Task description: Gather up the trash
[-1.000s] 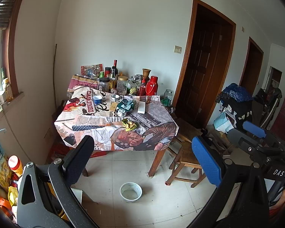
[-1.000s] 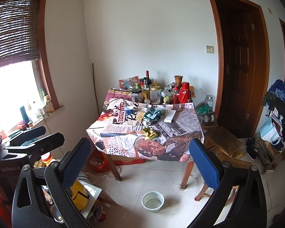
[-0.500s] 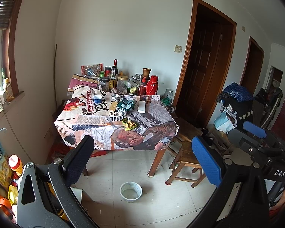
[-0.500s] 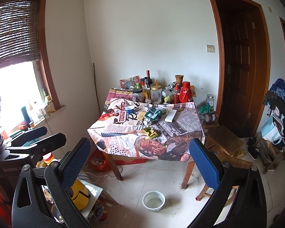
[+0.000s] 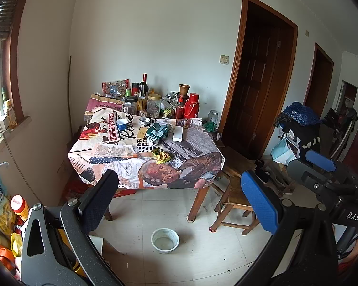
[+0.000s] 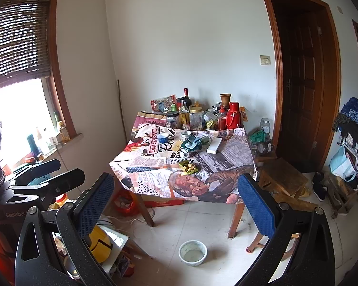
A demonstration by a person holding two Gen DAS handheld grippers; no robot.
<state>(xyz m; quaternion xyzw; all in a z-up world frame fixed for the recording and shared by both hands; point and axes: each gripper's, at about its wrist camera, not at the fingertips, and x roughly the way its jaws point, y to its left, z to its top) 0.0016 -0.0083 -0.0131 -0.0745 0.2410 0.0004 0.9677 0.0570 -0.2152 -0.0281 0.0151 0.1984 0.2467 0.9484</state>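
While both of your tools hang well short of the desk, the trash lies out ahead of them on its newspaper-print cloth (image 5: 112,147). The crumpled yellow-and-green wrapper (image 5: 161,155) sits near the front edge of the desk, roughly on the line between the fingers of your left tool (image 5: 179,190), and well apart from them. From your right tool (image 6: 176,193) the same wrapper (image 6: 188,166) appears just above and a little right of the gap between its blue pads (image 6: 256,205). Farther back lie a crumpled teal-and-white bag (image 5: 158,130) and, just in front of it, a small ball of silver foil (image 5: 152,140). A flat white box (image 5: 178,134) lies to the right of the bag. Bottles, jars and a red flask (image 5: 191,108) crowd the far edge of the desk against the wall.

Your left tool is spread wide and holds nothing; nothing touches its pads. Your right tool is spread just as wide, also empty. Each tool shows at the edge of the other's view: the right one (image 5: 322,164) at the right of the left wrist view, the left one (image 6: 45,174) at the left of the right wrist view.

On the tiled floor below the desk's front stands a round white bowl (image 5: 165,237), with a low wooden stool (image 5: 236,197) to its right.
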